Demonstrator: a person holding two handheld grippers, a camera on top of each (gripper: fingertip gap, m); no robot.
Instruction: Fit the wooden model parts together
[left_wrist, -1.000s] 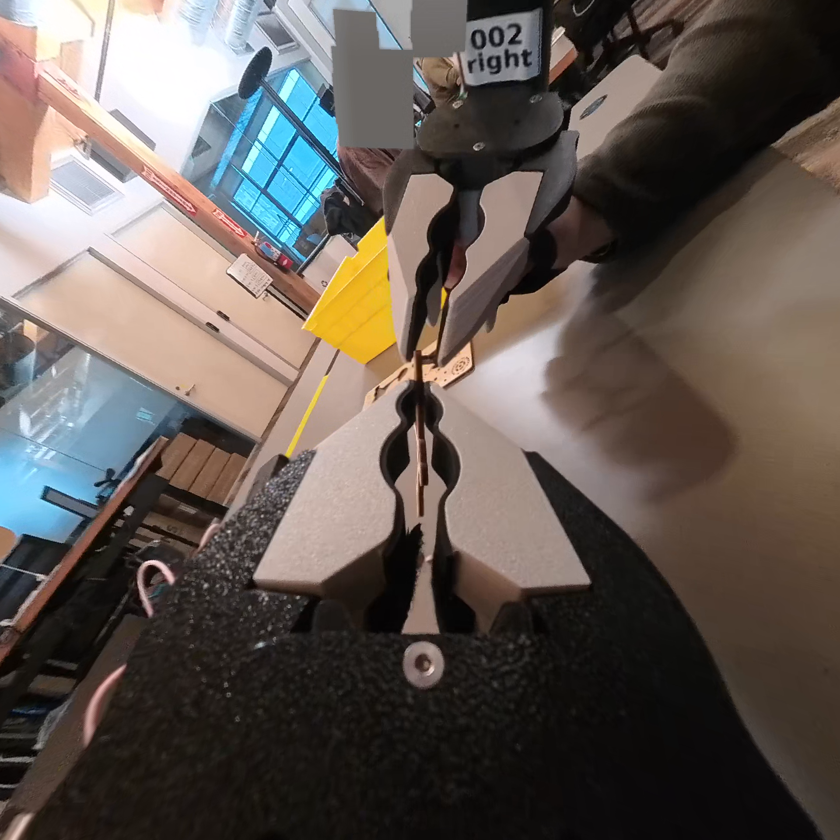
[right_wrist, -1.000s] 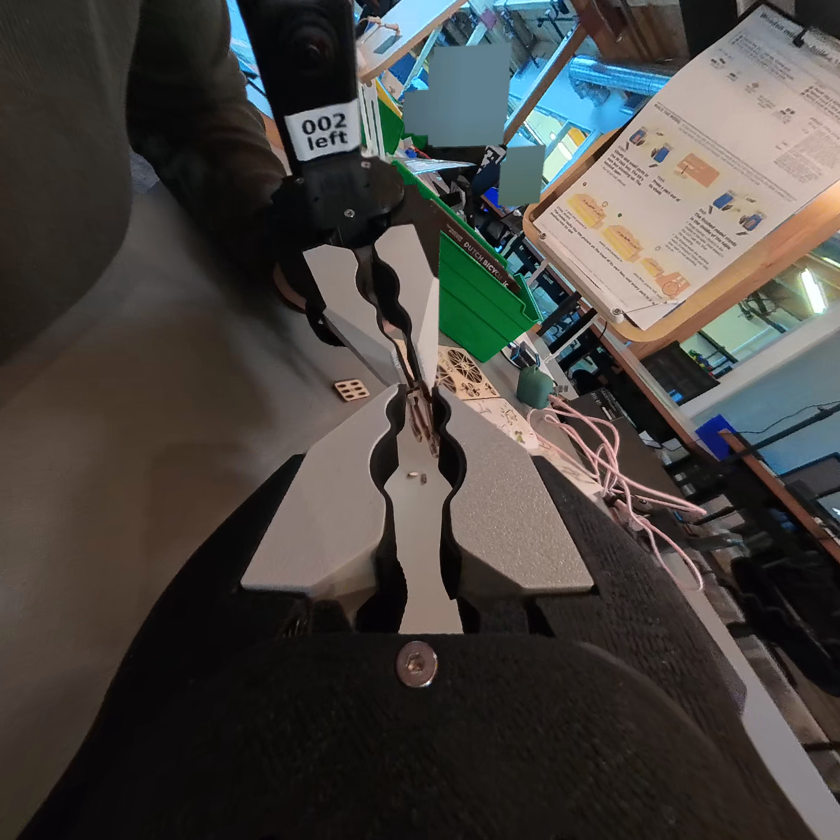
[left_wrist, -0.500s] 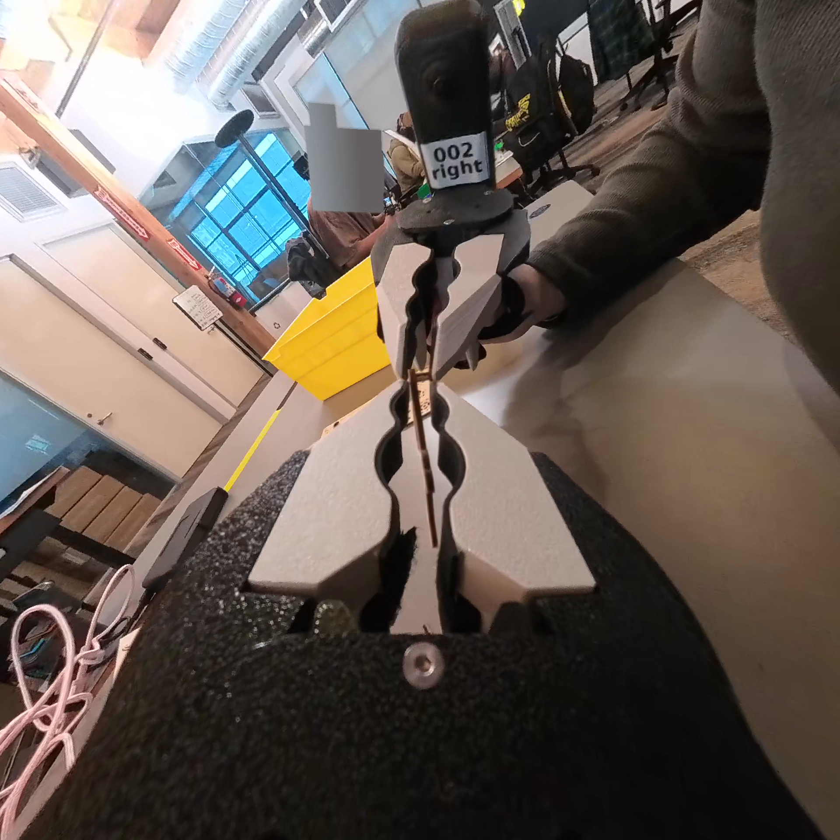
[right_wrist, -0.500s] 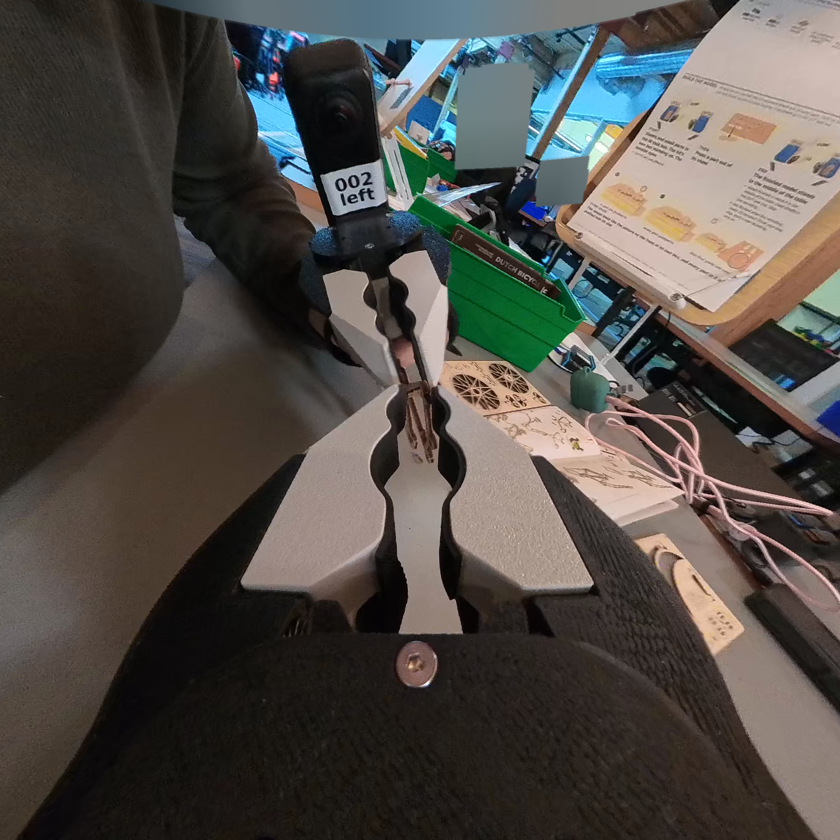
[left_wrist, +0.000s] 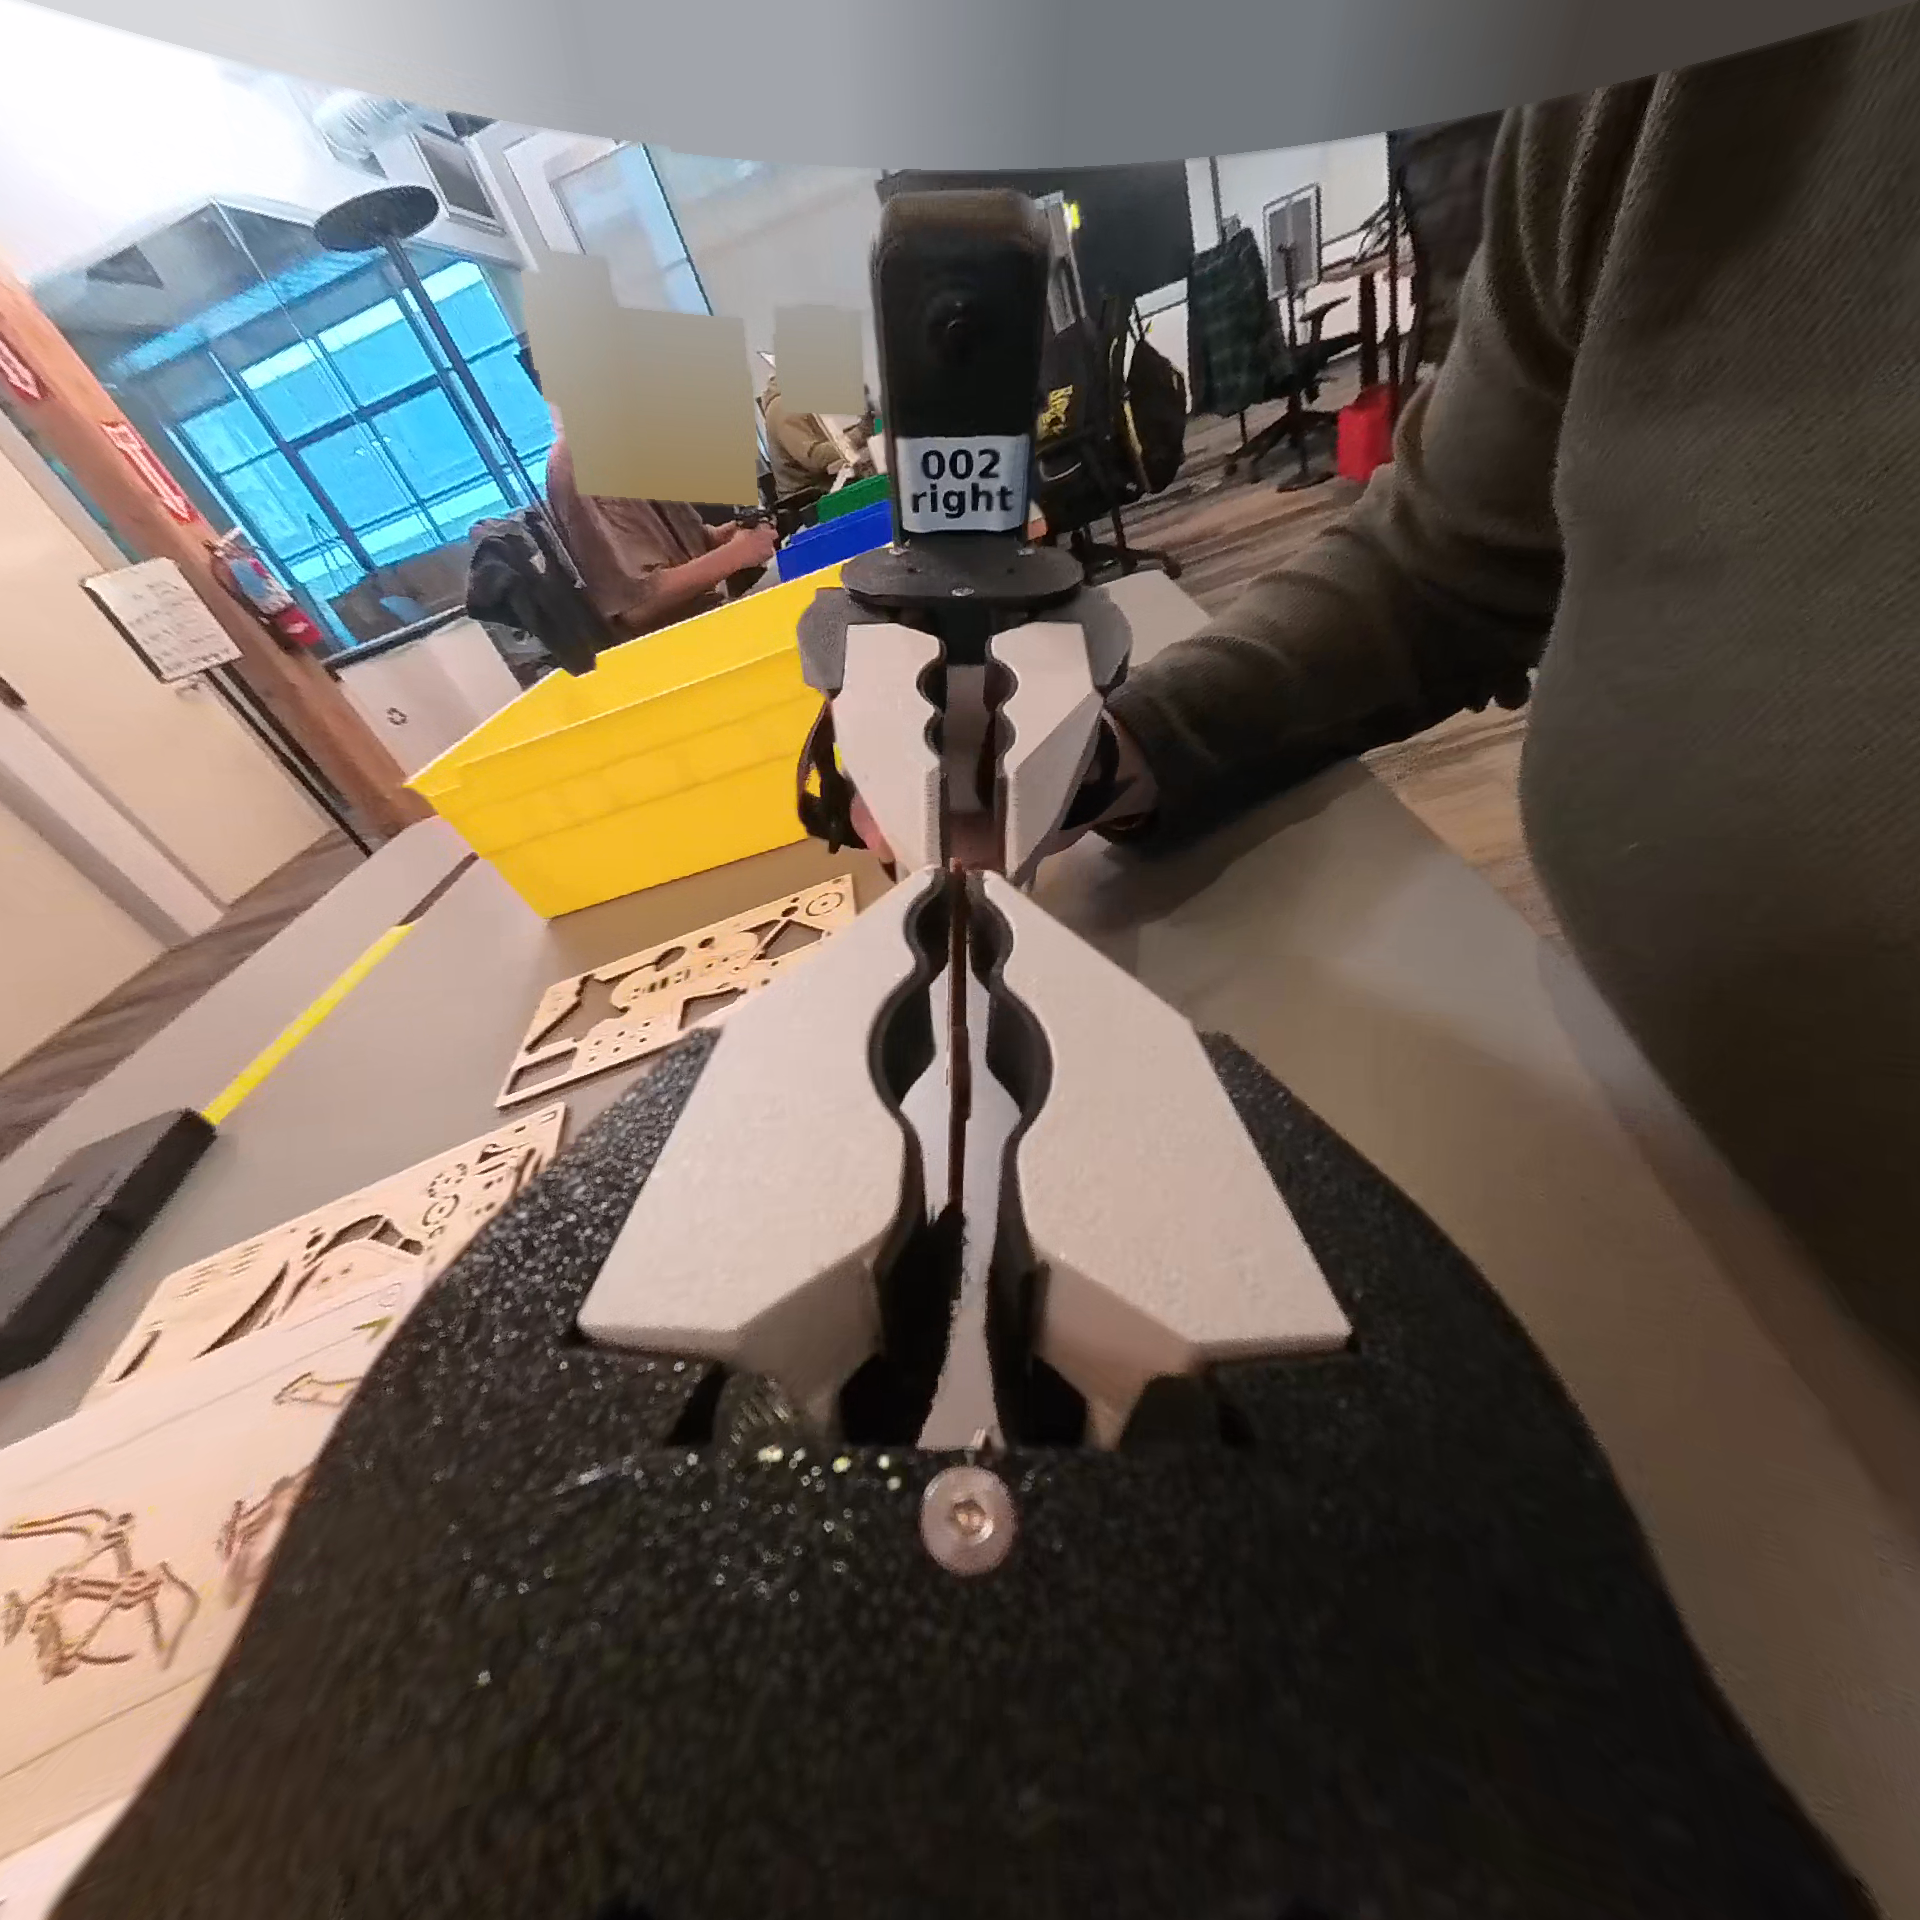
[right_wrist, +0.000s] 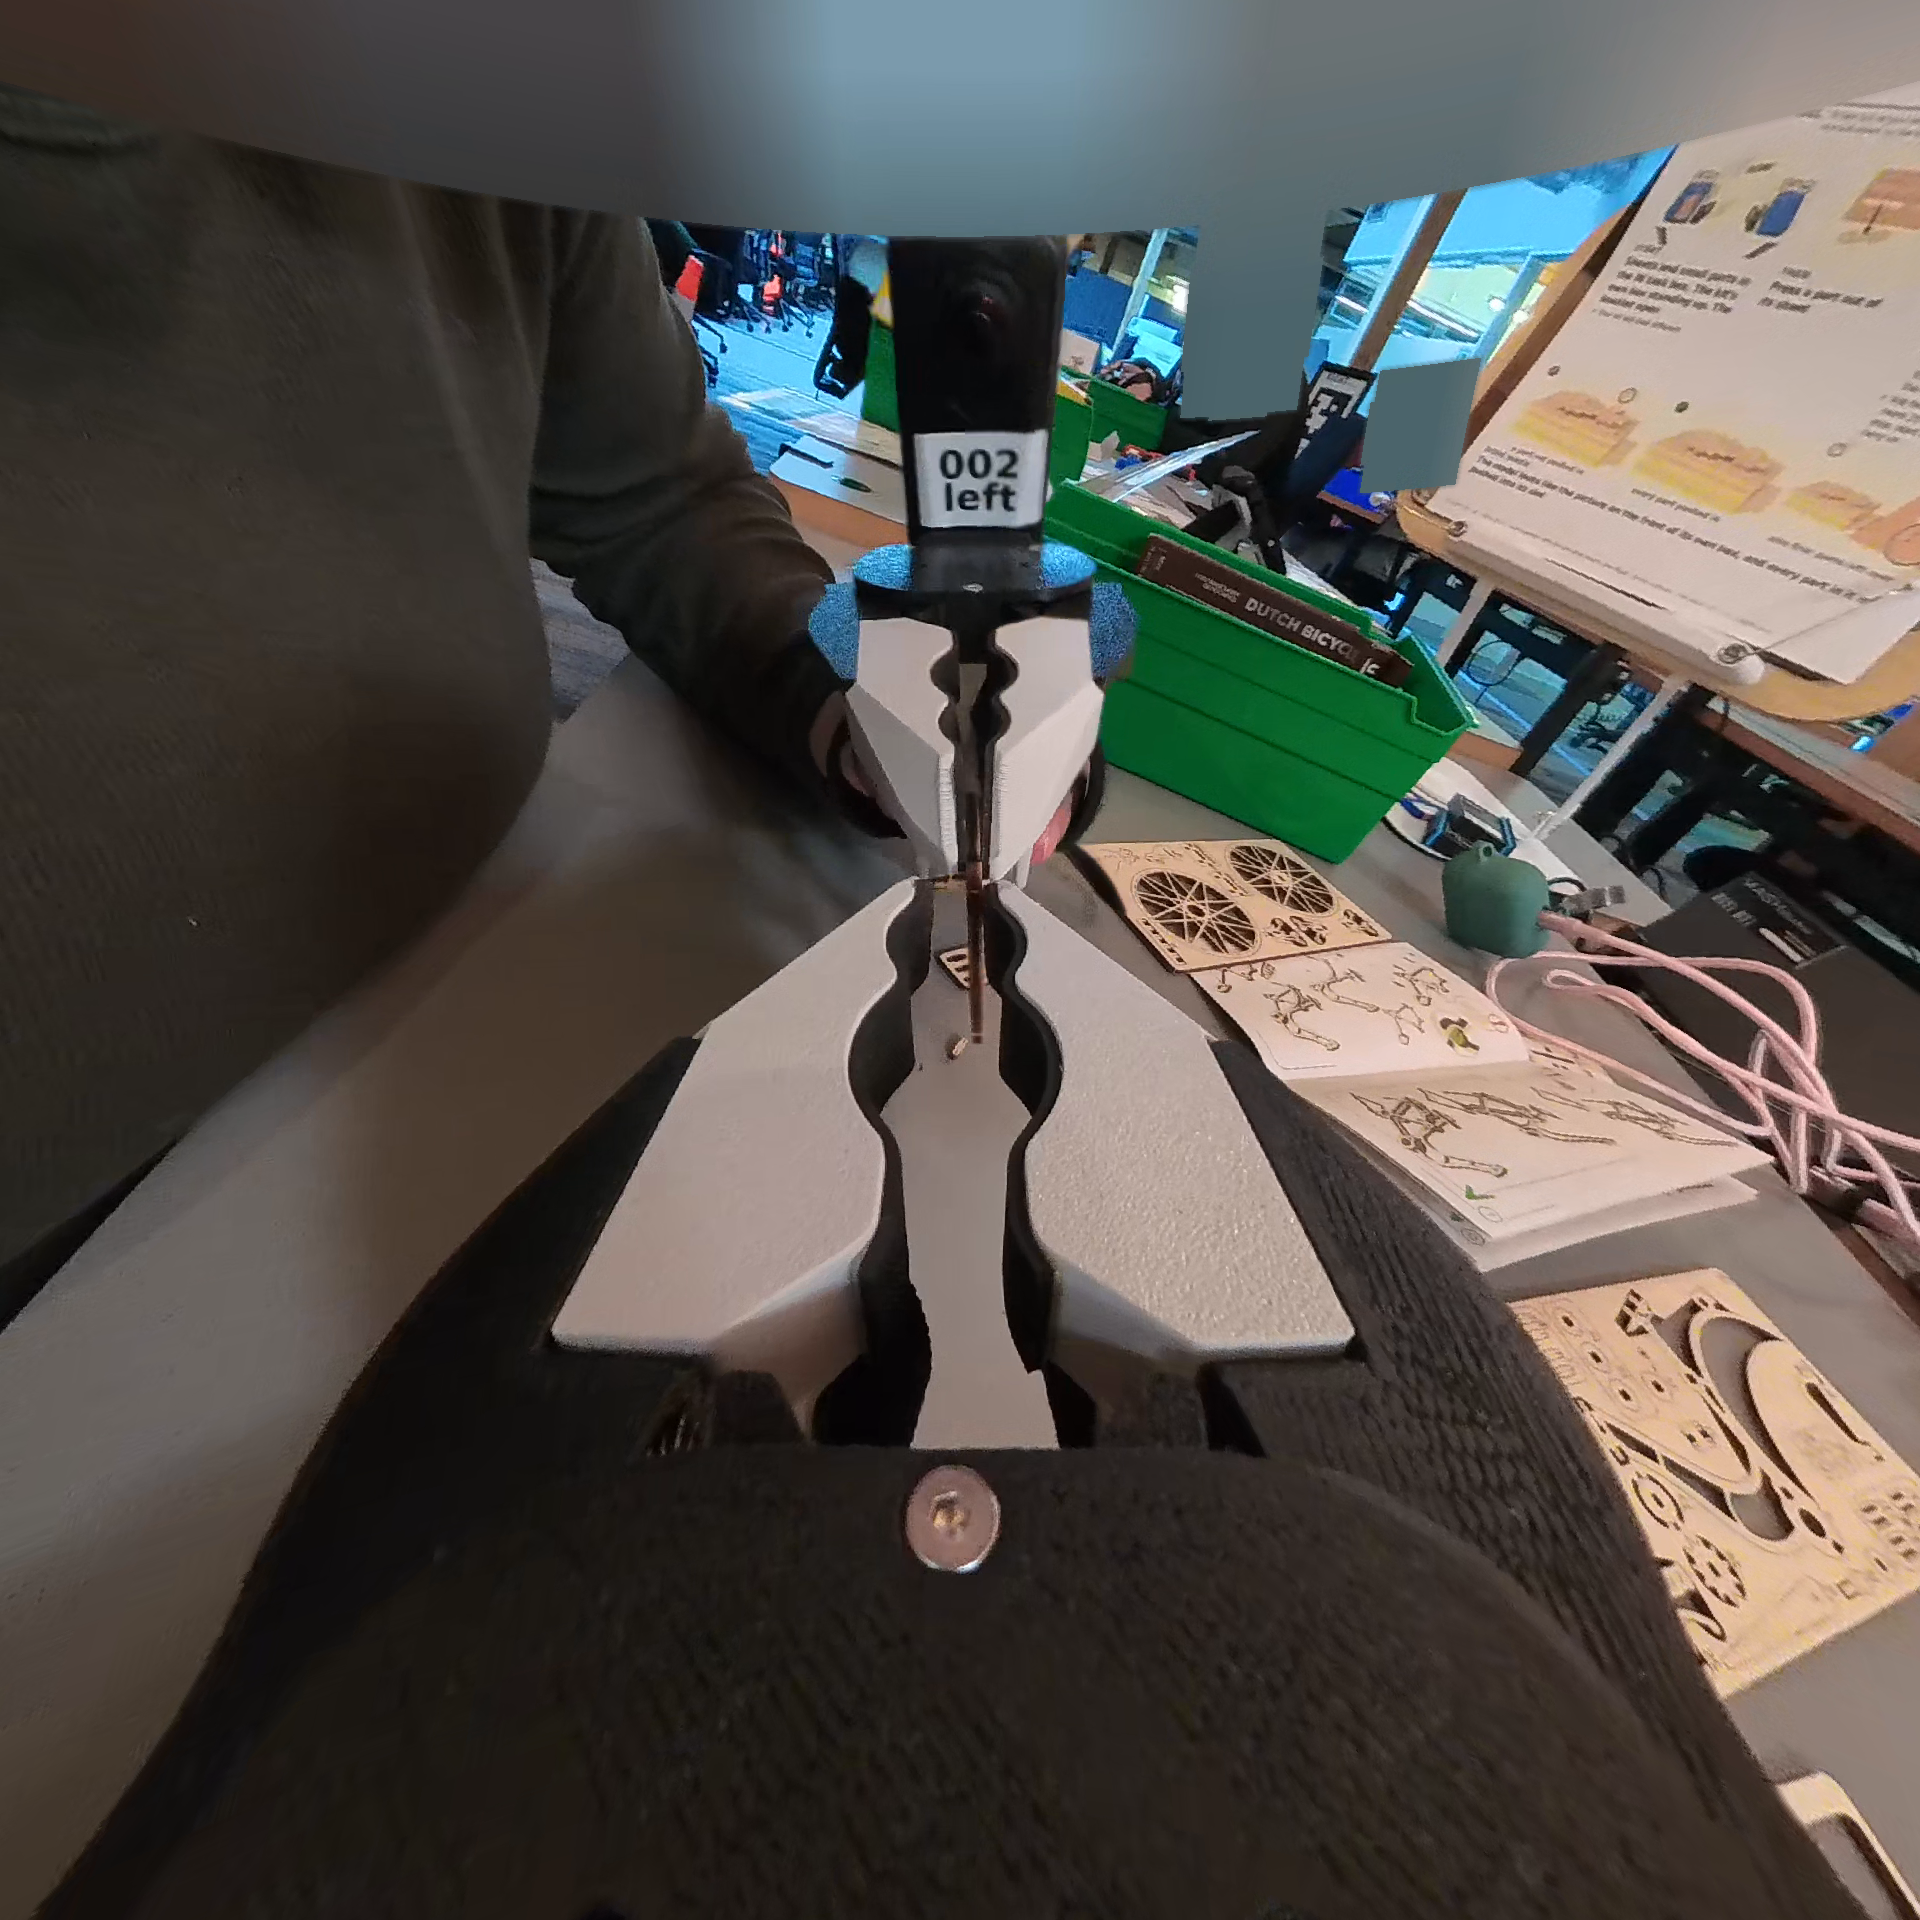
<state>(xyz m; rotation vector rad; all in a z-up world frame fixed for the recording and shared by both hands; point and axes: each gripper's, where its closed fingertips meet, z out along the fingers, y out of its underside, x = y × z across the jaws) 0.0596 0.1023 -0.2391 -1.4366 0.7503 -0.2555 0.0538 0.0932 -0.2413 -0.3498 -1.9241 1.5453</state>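
Both grippers meet tip to tip over the grey table (left_wrist: 1299, 987). Left gripper (left_wrist: 957, 883): jaws closed down on a thin dark-edged wooden part (left_wrist: 956, 1039), seen edge-on, running back from the tips along the slot betw. the fingers; pads look pressed on it near the tips. Right gripper (right_wrist: 961, 888): jaws nearly closed, narrow slit only, w/ a thin wooden strip (right_wrist: 975, 966) at its tips, edge-on, hanging back inside the slot; a small cross piece sits right at the tip line. Whether the pads actually press on it can't be told for sure, but the tips look snug on the cross piece. In the left wrist view the right gripper (left_wrist: 961, 852) stands straight ahead of the left tips, pointing back at them, the fingertips almost touching; the part's far end pokes just past the left tips into that gap. Same in the right wrist view: the left gripper (right_wrist: 971, 868) is dead ahead, tips meeting the strip's front end. Small pale wooden bit (right_wrist: 954, 1047) and a dark slotted scrap (right_wrist: 958, 964) lie on the table below, betw. the right fingers. Left of the left jaws: cut-out ply sheets (left_wrist: 686, 997), yellow bin (left_wrist: 644, 769) farther ahead-left. Right of the right jaws: wheel sheet (right_wrist: 1236, 904), instruction booklet (right_wrist: 1455, 1091), green bin (right_wrist: 1247, 727) ahead-right, pink cable (right_wrist: 1714, 1049) far right.
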